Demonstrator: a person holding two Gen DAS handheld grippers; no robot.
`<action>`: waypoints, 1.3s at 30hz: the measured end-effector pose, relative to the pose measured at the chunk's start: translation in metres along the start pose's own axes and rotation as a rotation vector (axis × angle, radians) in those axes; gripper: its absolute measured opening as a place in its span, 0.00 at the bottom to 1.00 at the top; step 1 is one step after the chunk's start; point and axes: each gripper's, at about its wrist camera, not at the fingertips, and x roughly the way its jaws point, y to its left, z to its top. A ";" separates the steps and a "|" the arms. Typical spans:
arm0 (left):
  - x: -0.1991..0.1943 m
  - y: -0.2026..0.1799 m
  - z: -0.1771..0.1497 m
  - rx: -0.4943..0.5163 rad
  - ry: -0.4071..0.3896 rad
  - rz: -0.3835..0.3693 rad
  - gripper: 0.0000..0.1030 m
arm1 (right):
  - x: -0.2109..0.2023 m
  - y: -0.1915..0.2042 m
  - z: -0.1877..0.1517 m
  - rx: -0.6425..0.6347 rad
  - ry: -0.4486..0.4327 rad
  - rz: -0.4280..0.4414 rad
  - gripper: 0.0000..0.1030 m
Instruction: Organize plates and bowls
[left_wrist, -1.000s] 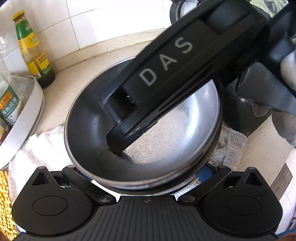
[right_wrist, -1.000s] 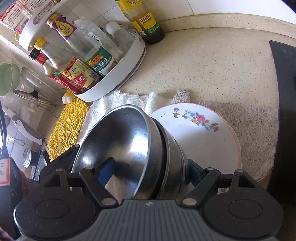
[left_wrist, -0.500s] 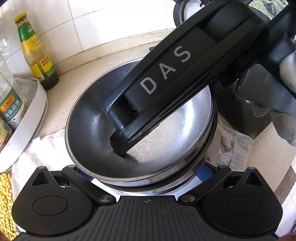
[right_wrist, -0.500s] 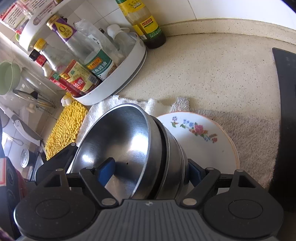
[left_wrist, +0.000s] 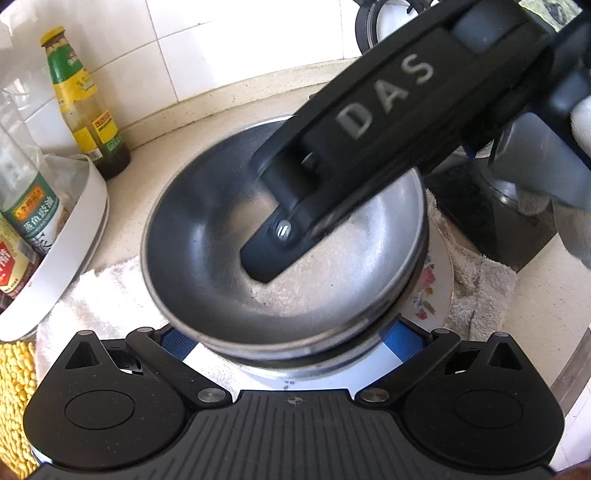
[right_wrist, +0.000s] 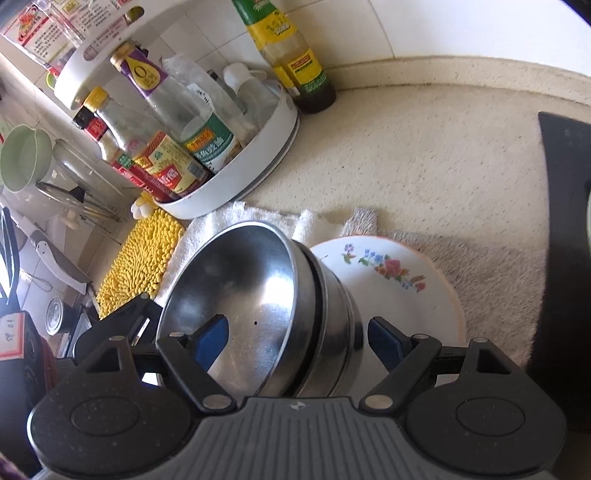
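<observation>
Two nested steel bowls (right_wrist: 258, 310) sat tilted between the two tools, above a floral plate (right_wrist: 391, 284) that lay on a grey towel (right_wrist: 491, 273) on the desk (right_wrist: 424, 158). The right tool (right_wrist: 295, 338) stood spread wide, one blue pad (right_wrist: 212, 339) inside the upper bowl and the other just beside the outer wall of the stack; whether the pads pressed on the steel could not be told. In the left wrist view, one finger of that right tool reached down into the bowl's hollow, a gloved hand (left_wrist: 580, 229) behind it. The left tool (left_wrist: 291, 338) sat at the near rim of the same stack, its blue pads (left_wrist: 402, 338) showing on either side beneath the rim; whether it pinched the bowls could not be determined. A white rack (right_wrist: 258, 158) of sauce bottles stood to the left, well apart from the bowls, with a yellow mat (right_wrist: 140, 266) near it.
</observation>
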 end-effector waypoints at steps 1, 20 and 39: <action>-0.002 0.000 0.000 -0.004 -0.004 -0.004 1.00 | -0.003 0.000 0.000 -0.002 -0.006 -0.001 0.82; -0.075 0.045 -0.030 -0.247 -0.151 0.047 1.00 | -0.081 0.065 -0.067 -0.128 -0.282 -0.169 0.86; -0.141 0.058 -0.055 -0.438 -0.305 0.247 1.00 | -0.070 0.113 -0.091 -0.131 -0.422 -0.297 0.86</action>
